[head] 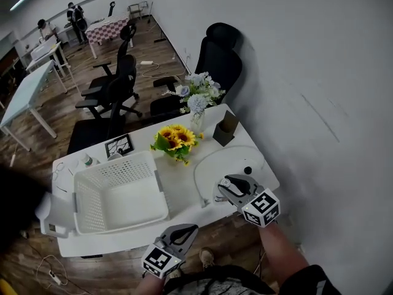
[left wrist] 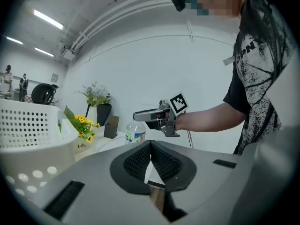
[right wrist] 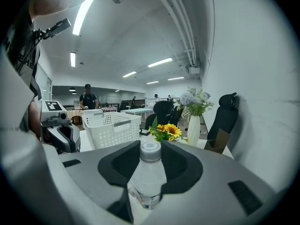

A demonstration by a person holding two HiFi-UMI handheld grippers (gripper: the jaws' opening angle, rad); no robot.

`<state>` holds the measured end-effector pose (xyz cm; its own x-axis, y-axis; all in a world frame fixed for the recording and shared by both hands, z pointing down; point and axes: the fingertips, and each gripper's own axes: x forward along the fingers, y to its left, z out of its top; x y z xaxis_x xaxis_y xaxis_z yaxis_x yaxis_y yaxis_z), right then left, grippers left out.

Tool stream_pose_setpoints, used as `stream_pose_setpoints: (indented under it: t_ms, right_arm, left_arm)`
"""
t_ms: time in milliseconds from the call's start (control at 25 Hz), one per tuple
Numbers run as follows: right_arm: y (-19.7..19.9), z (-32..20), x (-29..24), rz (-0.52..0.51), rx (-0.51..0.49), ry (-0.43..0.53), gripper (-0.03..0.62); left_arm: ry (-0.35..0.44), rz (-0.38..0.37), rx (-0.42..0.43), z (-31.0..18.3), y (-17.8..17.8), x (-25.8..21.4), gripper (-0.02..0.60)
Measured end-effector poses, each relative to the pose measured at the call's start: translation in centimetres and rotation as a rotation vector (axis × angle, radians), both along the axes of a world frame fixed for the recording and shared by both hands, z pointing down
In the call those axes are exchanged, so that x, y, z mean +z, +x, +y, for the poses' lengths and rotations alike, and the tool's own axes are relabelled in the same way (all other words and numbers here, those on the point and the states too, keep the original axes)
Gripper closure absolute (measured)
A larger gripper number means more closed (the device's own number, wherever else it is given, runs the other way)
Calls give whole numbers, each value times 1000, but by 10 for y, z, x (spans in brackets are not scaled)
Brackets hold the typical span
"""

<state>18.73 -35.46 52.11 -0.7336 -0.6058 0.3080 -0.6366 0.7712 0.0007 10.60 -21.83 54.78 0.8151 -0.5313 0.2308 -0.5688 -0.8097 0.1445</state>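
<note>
One white desk carries one white perforated plastic basket, one white pot of yellow sunflowers, one clear vase of pale blue and white flowers and one dark brown folded card stand. There are two flower arrangements in all.

The person holds two tools, one per hand. The right hand-held gripper is over the desk's front right part, right of the basket. The left hand-held gripper hangs off the desk's front edge, over the wooden floor.

From the head view, the one clear plastic water bottle with a white cap is almost hidden under the right tool. The right gripper view shows it plainly: it stands upright between the jaws, which are part-way open, with their dark pads against its neck and shoulders. The left gripper view adds that the bottle stands on the desk, with the right tool at its top.

The left gripper view also shows its own jaws brought together at the tips, with nothing between them.

Only the head view shows the black office chairs behind the desk.
</note>
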Motion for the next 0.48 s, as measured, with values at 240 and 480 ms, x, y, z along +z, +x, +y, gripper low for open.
stream_pose_setpoints:
  t_ms: [240,480]
  right_arm:
    - [2,-12,27,16,-11,-32,442]
    - [5,-19,33,-5,-16,-27,442]
  left_arm:
    - [-26,-6,-28,-9,3,10,571]
    - [-41,-17,-35,-12,4,16,571]
